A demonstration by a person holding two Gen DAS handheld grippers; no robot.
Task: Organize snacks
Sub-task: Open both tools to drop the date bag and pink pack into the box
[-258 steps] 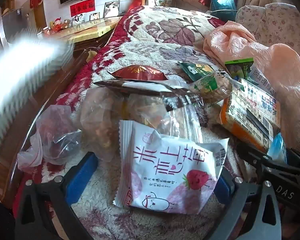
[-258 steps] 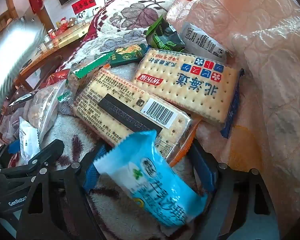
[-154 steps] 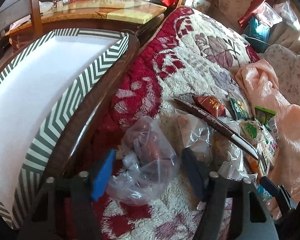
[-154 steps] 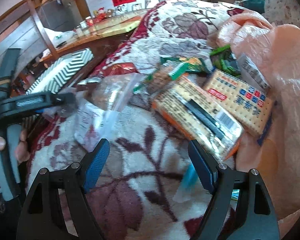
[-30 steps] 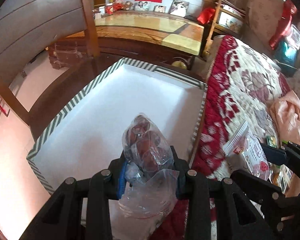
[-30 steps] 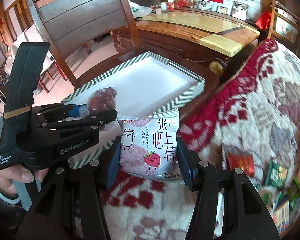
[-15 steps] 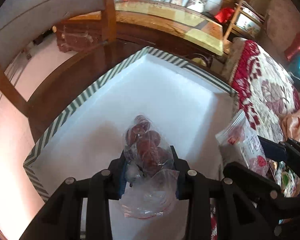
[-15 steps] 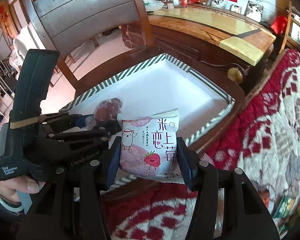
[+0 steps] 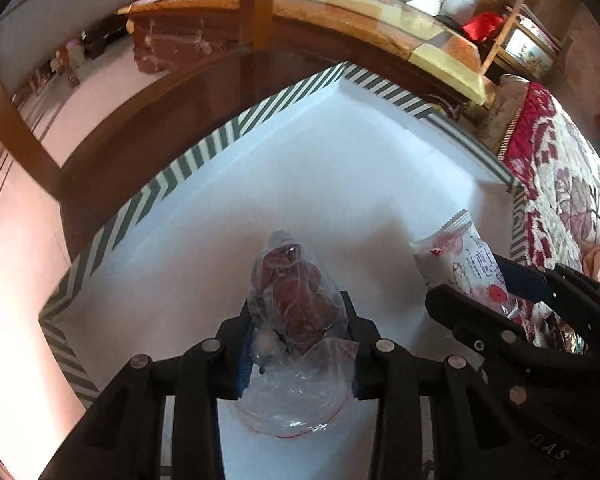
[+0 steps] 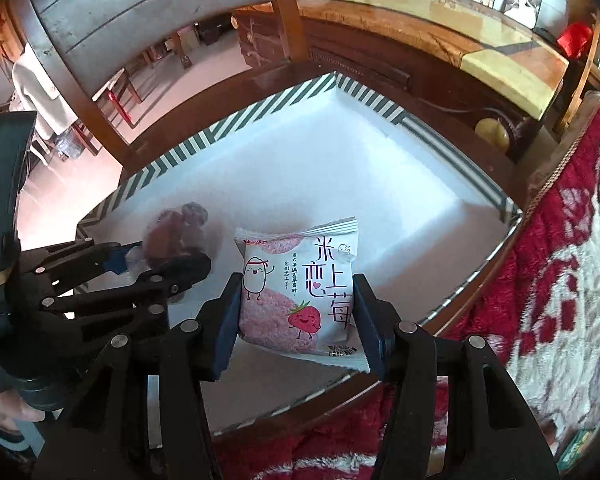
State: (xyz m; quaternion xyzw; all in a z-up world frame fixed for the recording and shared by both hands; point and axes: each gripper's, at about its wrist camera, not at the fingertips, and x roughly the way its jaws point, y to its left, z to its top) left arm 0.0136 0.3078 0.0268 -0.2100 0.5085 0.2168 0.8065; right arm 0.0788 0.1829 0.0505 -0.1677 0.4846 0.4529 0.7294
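Left gripper (image 9: pixel 298 340), jaws clamped on clear bag of dark red fruit (image 9: pixel 296 300); right gripper (image 10: pixel 296 320), jaws clamped on strawberry rice-snack packet (image 10: pixel 300 292). Both above white striped-rim box (image 10: pixel 268 112). Risks: grippers colliding; slack bag snagging on release; packet landing on rim.

From my left wrist view, the strawberry snack packet (image 9: pixel 466 258) at three o'clock is half hidden behind the right gripper (image 9: pixel 512 292). My right wrist view blurs the clear bag of dark red snacks (image 10: pixel 178 232) at nine o'clock, and the tray (image 10: pixel 172 160) disappears beneath both grippers at six o'clock.
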